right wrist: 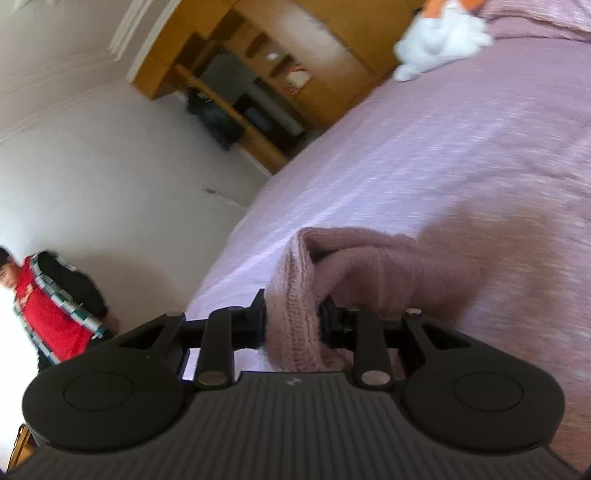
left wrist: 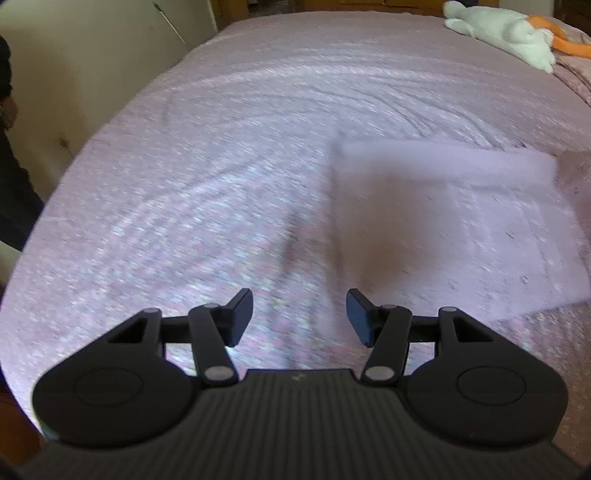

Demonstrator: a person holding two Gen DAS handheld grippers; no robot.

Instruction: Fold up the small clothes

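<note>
My right gripper point(right wrist: 292, 317) is shut on a dusty-pink knitted garment point(right wrist: 354, 266), which bunches up between the jaws and trails away over the pink bedspread point(right wrist: 443, 147). My left gripper point(left wrist: 300, 314) is open and empty, hovering over the bedspread point(left wrist: 184, 184). In the left wrist view a pale lilac flat cloth point(left wrist: 461, 221) lies blurred to the right of the gripper, and a bit of the pink knit point(left wrist: 576, 166) shows at the right edge.
A white plush toy with orange parts point(left wrist: 498, 29) lies at the far right of the bed; it also shows in the right wrist view point(right wrist: 439, 40). A wooden shelf unit point(right wrist: 258, 85) stands by the white wall. A person in red point(right wrist: 51, 306) stands beside the bed.
</note>
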